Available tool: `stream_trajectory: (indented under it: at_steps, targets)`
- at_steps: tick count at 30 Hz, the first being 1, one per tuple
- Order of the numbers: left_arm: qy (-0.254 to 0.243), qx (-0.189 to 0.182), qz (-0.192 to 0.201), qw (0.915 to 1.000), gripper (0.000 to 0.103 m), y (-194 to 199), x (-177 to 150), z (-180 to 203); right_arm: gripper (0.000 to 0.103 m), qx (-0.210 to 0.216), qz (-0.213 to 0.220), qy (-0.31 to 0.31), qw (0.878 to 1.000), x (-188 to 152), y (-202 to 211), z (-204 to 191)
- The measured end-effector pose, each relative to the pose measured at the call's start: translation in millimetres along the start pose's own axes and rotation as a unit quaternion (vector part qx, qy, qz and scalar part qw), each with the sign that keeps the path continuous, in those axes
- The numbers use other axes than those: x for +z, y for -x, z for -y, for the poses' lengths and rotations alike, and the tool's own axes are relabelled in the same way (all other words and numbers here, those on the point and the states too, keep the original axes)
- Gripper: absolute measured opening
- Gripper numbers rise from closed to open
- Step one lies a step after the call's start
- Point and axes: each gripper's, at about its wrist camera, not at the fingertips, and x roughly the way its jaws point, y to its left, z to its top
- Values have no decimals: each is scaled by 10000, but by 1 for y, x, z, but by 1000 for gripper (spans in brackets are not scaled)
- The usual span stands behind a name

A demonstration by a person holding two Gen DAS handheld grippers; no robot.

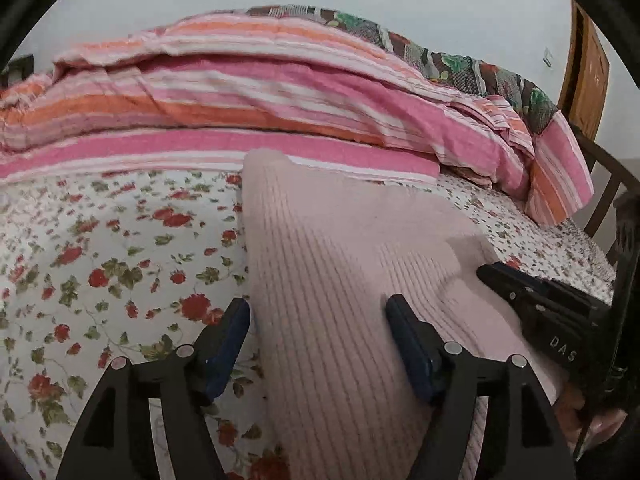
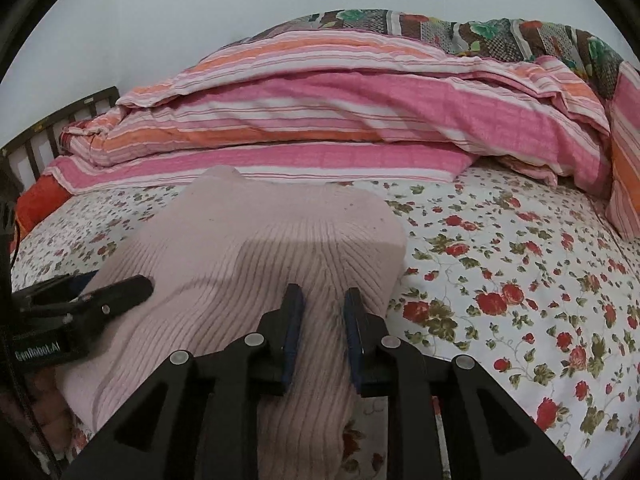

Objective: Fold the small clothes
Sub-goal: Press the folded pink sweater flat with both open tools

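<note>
A pale pink ribbed knit garment [image 1: 344, 264] lies flat on the bed, spread over the flower-printed bedsheet [image 1: 112, 264], its far end reaching almost to the folded striped quilt [image 1: 248, 120] behind it. In the right wrist view the same garment [image 2: 248, 248] looks doubled over, with a rounded folded edge on the side away from the camera and a shadow across its middle.

The left hand-held gripper [image 1: 318, 316] sits over the near left edge of the garment with its fingers well apart: one blue pad is above the bedsheet just beside the garment's edge, the other is over the knit. Neither pad presses on the cloth. Seen from the right wrist view, this left hand-held gripper [image 2: 132, 286] shows at the garment's left side, low over the knit.

The right hand-held gripper [image 2: 320, 300] is on the near right part of the garment, its fingers narrowly apart with a ridge of knit rising between the pads; whether the pads squeeze that ridge cannot be told. From the left wrist view the right hand-held gripper [image 1: 492, 274] lies at the garment's right edge.

Beyond the striped quilt, against the wall, lies a dark patchwork blanket [image 1: 440, 56]. A wooden bed frame [image 2: 60, 128] shows left of the quilt.
</note>
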Motion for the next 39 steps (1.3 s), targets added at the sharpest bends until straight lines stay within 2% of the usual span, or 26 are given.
stream_trajectory:
  at_steps: [7, 39]
  targets:
    - [-244, 306, 206, 9990, 71, 4, -1, 9, 23, -74, 38, 47, 10000, -1, 1, -3]
    - [-196, 360, 274, 9988, 73, 8, -2, 8, 27, 89, 94, -184, 9997, -3, 4, 3]
